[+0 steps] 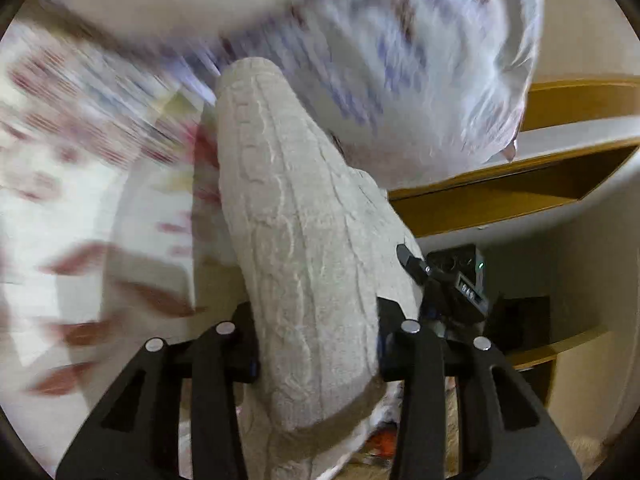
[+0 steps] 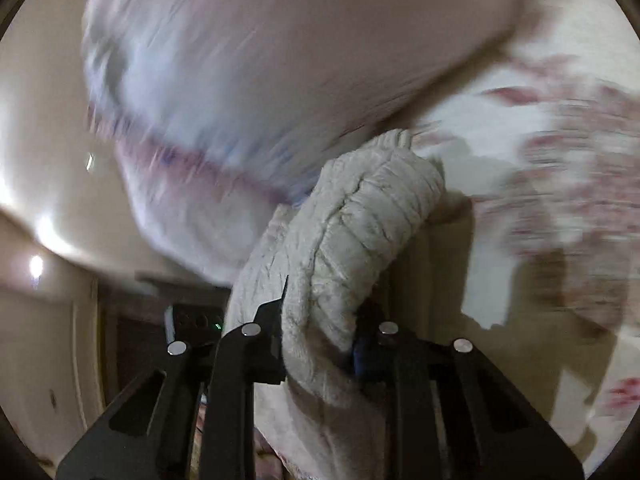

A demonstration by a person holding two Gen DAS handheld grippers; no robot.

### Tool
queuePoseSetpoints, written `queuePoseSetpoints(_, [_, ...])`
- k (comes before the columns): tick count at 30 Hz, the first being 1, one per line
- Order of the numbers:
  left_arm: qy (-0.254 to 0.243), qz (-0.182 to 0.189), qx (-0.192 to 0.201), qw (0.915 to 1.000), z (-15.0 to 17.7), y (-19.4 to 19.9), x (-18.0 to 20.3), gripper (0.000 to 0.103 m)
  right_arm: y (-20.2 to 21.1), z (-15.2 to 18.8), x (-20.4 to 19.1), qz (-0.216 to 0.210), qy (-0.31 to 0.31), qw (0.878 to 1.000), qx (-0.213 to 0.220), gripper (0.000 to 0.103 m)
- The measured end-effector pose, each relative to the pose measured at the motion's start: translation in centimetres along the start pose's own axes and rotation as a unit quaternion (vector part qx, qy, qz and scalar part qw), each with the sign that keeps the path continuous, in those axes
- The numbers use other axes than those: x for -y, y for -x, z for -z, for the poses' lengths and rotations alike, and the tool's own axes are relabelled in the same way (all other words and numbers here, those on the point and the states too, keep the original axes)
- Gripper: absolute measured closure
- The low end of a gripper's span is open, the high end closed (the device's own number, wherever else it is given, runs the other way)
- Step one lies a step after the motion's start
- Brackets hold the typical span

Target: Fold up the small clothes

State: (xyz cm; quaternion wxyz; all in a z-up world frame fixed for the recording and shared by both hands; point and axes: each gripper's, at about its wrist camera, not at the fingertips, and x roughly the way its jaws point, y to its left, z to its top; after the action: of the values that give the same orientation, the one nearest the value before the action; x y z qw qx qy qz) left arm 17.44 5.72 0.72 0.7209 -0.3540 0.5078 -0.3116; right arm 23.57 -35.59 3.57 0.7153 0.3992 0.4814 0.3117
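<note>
A beige cable-knit garment [image 1: 304, 248] hangs stretched away from my left gripper [image 1: 318, 340], which is shut on its edge. In the right wrist view the same knit garment [image 2: 352, 240] is bunched between the fingers of my right gripper [image 2: 320, 344], which is shut on it. Both grippers hold the garment up in the air above a bed. The other gripper [image 1: 460, 280] shows just right of the garment in the left wrist view, and part of it [image 2: 196, 320] shows at the left in the right wrist view. The garment's lower part is hidden.
A white sheet with red floral print [image 1: 72, 200] lies below, blurred by motion. A large pale pillow with blue-purple print [image 1: 420, 60] fills the top; it also shows in the right wrist view [image 2: 240, 80]. Wooden shelves [image 1: 520, 184] stand at right.
</note>
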Motion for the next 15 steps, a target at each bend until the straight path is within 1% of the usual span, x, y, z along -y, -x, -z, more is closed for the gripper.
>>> queuePoseSetpoints(1, [-0.015, -0.04, 0.008, 0.9991, -0.1, 1.3, -0.5, 0.054, -1.9, -0.2, -1.0, 0.051, 0.019, 0.998, -0.01, 0.075])
queuePoseSetpoints(2, [-0.037, -0.111, 0.019, 0.9929, -0.1, 2.8, -1.2, 0.052, -2.9, -0.4, -1.7, 0.117, 0.037, 0.992, -0.006, 0.068])
queuePoseSetpoints(3, [-0.05, -0.168, 0.023, 0.9843, 0.0, 4.1, -1.8, 0.048, -3.3, -0.4, -2.3, 0.188, 0.056, 0.981, 0.009, 0.061])
queuePoseSetpoints(4, [-0.057, -0.214, 0.026, 0.9749, 0.3, 4.9, -2.5, 0.046, -2.9, 0.0, -3.2, 0.245, 0.075, 0.966, 0.038, 0.061])
queuePoseSetpoints(5, [-0.068, -0.231, 0.041, 0.9697, 1.0, 6.2, -2.7, 0.044, -2.2, 0.6, -4.0, 0.246, 0.087, 0.963, 0.061, 0.061])
queuePoseSetpoints(6, [-0.079, -0.234, 0.055, 0.9673, 1.7, 7.2, -2.5, 0.033, -1.1, 1.5, -4.9, 0.225, 0.098, 0.966, 0.085, 0.061])
queuePoseSetpoints(7, [-0.096, -0.245, 0.069, 0.9625, 2.6, 8.1, -2.1, 0.02, 0.0, 2.9, -6.1, 0.19, 0.108, 0.97, 0.106, 0.058])
queuePoseSetpoints(8, [-0.122, -0.265, 0.088, 0.9524, 4.0, 9.0, -1.4, 0.017, 0.2, 4.1, -6.9, 0.157, 0.118, 0.975, 0.107, 0.049])
queuePoseSetpoints(9, [-0.137, -0.275, 0.099, 0.9465, 4.2, 9.0, -0.5, 0.015, -0.4, 5.0, -7.4, 0.139, 0.126, 0.977, 0.098, 0.039])
queuePoseSetpoints(10, [-0.157, -0.284, 0.108, 0.9395, 5.8, 9.5, 0.1, 0.011, -2.0, 6.1, -7.9, 0.127, 0.142, 0.979, 0.069, 0.037])
queuePoseSetpoints(11, [-0.165, -0.292, 0.112, 0.9355, 6.3, 9.8, 0.6, 0.008, -3.4, 6.6, -7.9, 0.136, 0.151, 0.978, 0.045, 0.035])
queuePoseSetpoints(12, [-0.17, -0.297, 0.114, 0.9325, 6.6, 9.0, 1.7, 0.006, -5.4, 6.9, -7.4, 0.172, 0.155, 0.973, 0.016, 0.033])
queuePoseSetpoints(13, [-0.176, -0.3, 0.115, 0.9306, 7.0, 8.0, 2.2, 0.004, -7.8, 6.9, -6.5, 0.232, 0.15, 0.961, -0.016, 0.031])
queuePoseSetpoints(14, [-0.185, -0.307, 0.115, 0.9265, 7.5, 6.2, 3.5, 0.002, -8.8, 6.9, -5.9, 0.247, 0.141, 0.958, -0.023, 0.033])
queuePoseSetpoints(15, [-0.196, -0.323, 0.113, 0.9187, 8.3, 5.4, 3.9, 0.002, -8.3, 7.3, -6.4, 0.252, 0.141, 0.957, 0.005, 0.033])
